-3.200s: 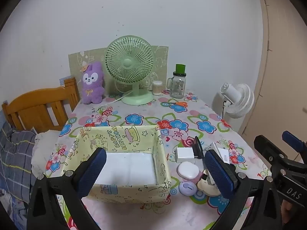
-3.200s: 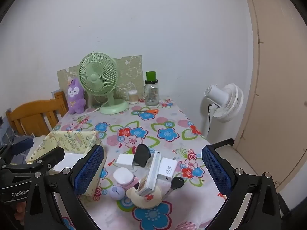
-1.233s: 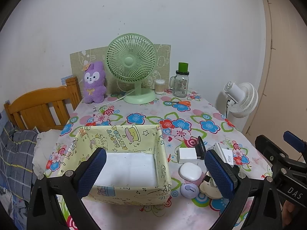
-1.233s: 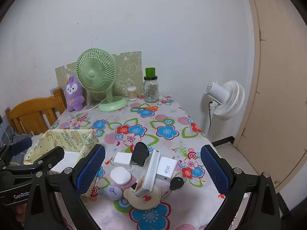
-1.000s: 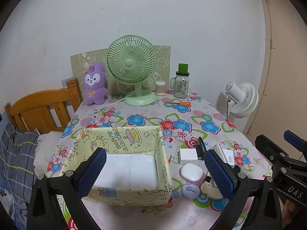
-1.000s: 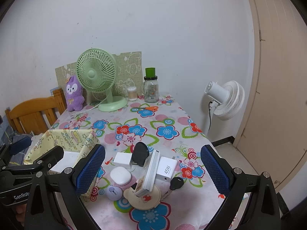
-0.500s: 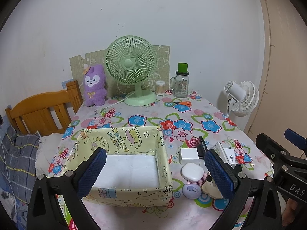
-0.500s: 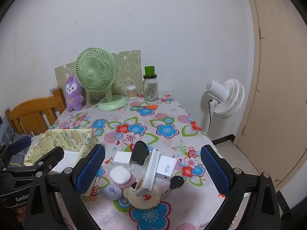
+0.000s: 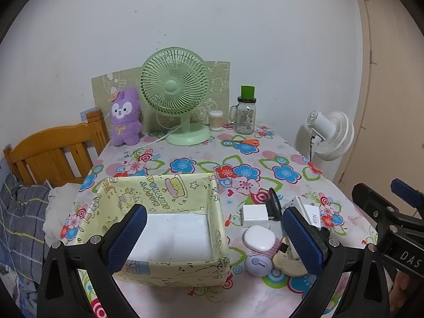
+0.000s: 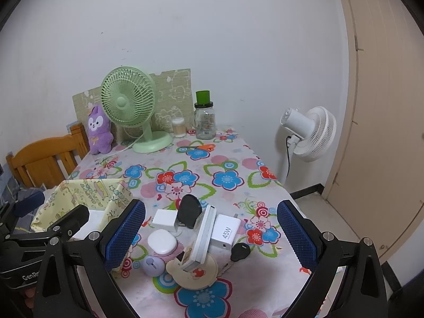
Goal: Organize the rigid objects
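Observation:
A yellow patterned box with a white floor sits on the flowered table, directly ahead of my open left gripper. To its right lies a cluster of small items: a white charger cube, a white oval case, a lilac round case, a black round stand, a white 45W charger, a black key, and a white slab standing on a beige round base. My right gripper hangs open above this cluster. Both hold nothing.
At the table's back stand a green desk fan, a purple plush, a glass jar with a green lid, a small cotton-swab tub and orange scissors. A wooden chair is at left, a white floor fan at right.
Both views have shifted slightly back and up from the table over the last seconds. Nothing on the table has moved, and both grippers stay open.

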The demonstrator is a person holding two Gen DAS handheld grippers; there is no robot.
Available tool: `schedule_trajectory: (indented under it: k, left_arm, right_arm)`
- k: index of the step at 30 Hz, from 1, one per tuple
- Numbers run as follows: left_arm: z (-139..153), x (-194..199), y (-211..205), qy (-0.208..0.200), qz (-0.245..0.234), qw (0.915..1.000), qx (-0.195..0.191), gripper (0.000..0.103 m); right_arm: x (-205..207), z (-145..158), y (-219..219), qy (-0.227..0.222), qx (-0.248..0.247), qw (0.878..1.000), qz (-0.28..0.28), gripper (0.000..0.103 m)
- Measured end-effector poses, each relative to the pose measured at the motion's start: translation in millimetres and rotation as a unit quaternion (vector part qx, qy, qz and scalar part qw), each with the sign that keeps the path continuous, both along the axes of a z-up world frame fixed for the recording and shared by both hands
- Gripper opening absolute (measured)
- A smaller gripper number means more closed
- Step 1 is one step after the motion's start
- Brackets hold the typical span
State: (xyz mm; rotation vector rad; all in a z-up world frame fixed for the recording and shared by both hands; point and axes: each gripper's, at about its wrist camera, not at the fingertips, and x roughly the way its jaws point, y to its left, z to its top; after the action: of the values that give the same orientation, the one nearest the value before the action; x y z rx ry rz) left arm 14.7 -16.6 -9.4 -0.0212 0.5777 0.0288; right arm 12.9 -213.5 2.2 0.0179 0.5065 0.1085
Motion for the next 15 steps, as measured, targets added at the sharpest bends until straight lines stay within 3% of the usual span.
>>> schedule_trajectory:
  k: [15]
  left_arm:
    - [-12.7,10.7,-26.9,0.015,-0.022,0.9996,-0.008,0.103]
  right_arm:
    - [14.5,-8.9,-25.8,0.01,0.005,1.0,-0.021,0.101]
